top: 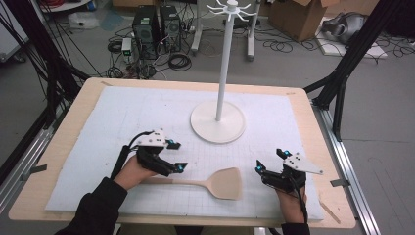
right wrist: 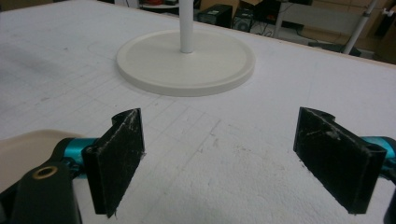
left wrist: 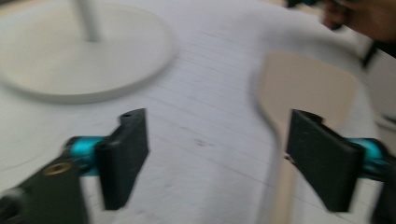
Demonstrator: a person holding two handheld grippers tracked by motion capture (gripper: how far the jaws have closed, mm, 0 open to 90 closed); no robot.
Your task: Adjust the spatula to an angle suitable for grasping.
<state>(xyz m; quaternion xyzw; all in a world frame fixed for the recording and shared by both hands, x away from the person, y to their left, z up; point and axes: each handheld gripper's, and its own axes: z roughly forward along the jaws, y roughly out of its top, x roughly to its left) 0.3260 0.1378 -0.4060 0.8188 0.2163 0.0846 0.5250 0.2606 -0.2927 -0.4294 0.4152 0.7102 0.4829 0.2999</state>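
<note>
With my left hand-held gripper [top: 178, 155] wide open and empty over the spatula [top: 215, 182] handle, I judge closing on it comes next.

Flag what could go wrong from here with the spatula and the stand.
1. The left gripper has its jaws wide open above the spatula handle, which lies flat on the white mat; a grab at the thin handle may slip off or skid it.
2. The stand has a tall thin pole; a swung spatula might knock it.
3. The right gripper, open, sits close to the blade and may bump it.
</note>
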